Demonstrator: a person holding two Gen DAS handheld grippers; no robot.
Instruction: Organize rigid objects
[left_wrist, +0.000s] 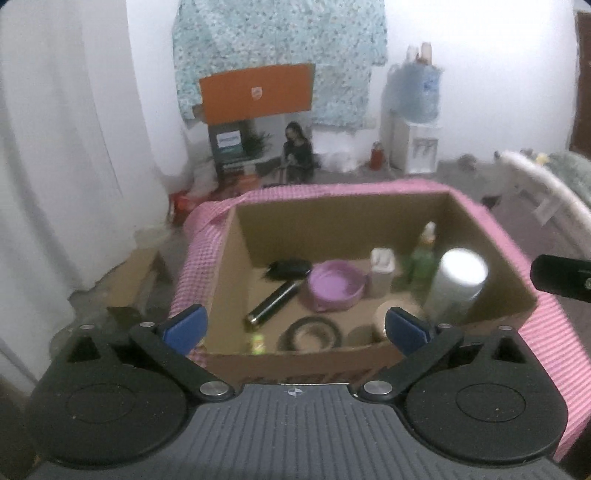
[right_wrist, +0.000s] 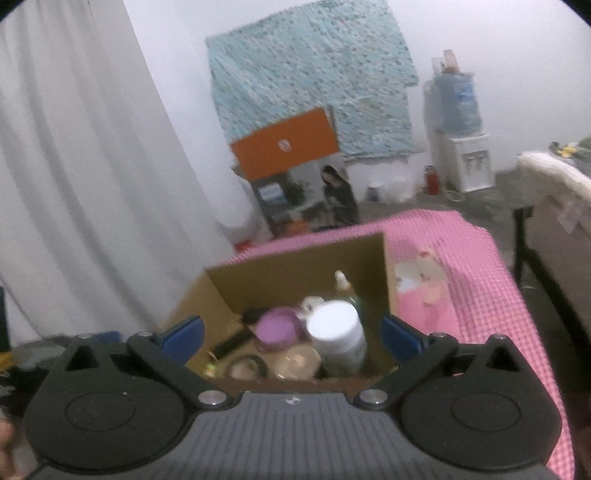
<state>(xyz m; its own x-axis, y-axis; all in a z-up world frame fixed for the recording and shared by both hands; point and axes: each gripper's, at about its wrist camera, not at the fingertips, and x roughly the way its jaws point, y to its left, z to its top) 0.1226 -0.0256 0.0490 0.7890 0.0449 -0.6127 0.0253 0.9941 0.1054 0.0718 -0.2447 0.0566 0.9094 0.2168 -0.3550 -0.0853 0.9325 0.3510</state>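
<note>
Cardboard box (left_wrist: 258, 229) front print blurred, unreadable; orange panel (left_wrist: 255, 92) logo illegible

Both wrist views face the cardboard box (left_wrist: 332, 221) closely.

Brown cardboard box (left_wrist: 332, 218) on a pink checked cloth (left_wrist: 554, 332), purple bowl (left_wrist: 335, 284) and white-capped bottle (left_wrist: 458, 284) inside.

No legible text — carton (left_wrist: 295, 376) print (reddish) too blurred
</note>
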